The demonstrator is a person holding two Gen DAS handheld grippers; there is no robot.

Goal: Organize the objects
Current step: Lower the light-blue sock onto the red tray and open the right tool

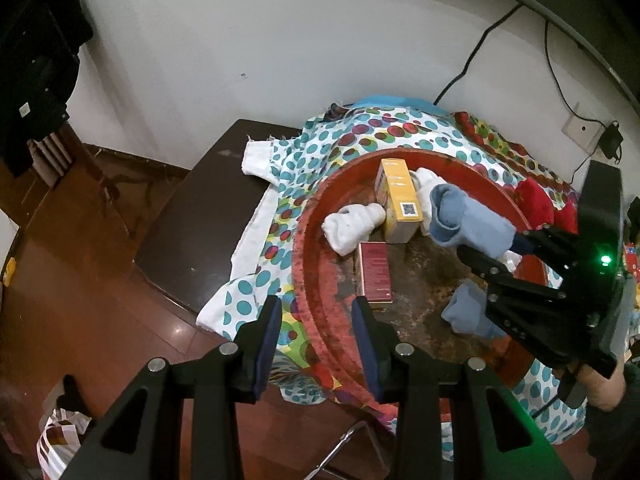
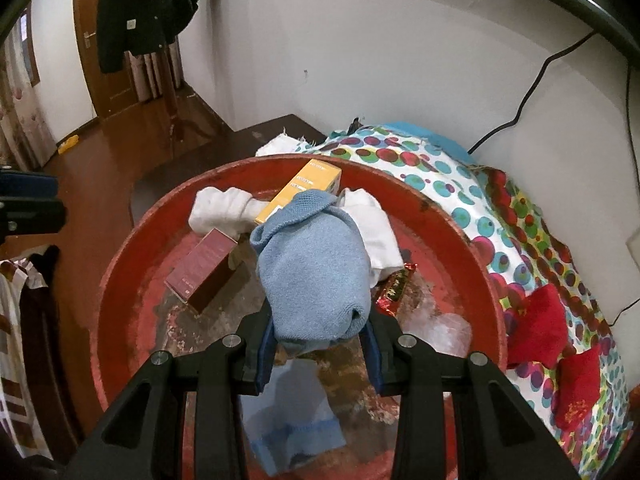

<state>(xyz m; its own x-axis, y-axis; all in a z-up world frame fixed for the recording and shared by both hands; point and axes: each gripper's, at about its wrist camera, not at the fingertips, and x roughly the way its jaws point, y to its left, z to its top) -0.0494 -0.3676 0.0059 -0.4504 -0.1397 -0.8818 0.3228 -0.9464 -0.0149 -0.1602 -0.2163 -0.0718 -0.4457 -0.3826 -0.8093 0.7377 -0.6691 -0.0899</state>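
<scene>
A round red tray [image 1: 308, 264] [image 2: 120, 264] sits on a dotted cloth. In it lie a yellow box [image 1: 400, 200] [image 2: 304, 188], a dark red box [image 1: 374, 276] [image 2: 204, 272], white socks [image 1: 352, 226] [image 2: 220, 208] and a second blue sock [image 1: 468, 312] [image 2: 292, 412]. My right gripper [image 2: 320, 344] [image 1: 500, 256] is shut on a rolled blue sock [image 2: 312, 272] [image 1: 464, 224] and holds it above the tray. My left gripper [image 1: 316, 320] is open and empty over the tray's near left rim.
The dotted cloth [image 1: 360, 136] [image 2: 440, 184] covers a dark table [image 1: 200, 220]. Red pouches [image 2: 560, 344] [image 1: 536, 200] lie on the cloth at the right. A red candy wrapper [image 2: 394, 290] and clear plastic [image 2: 444, 332] lie in the tray. A white wall with cables stands behind.
</scene>
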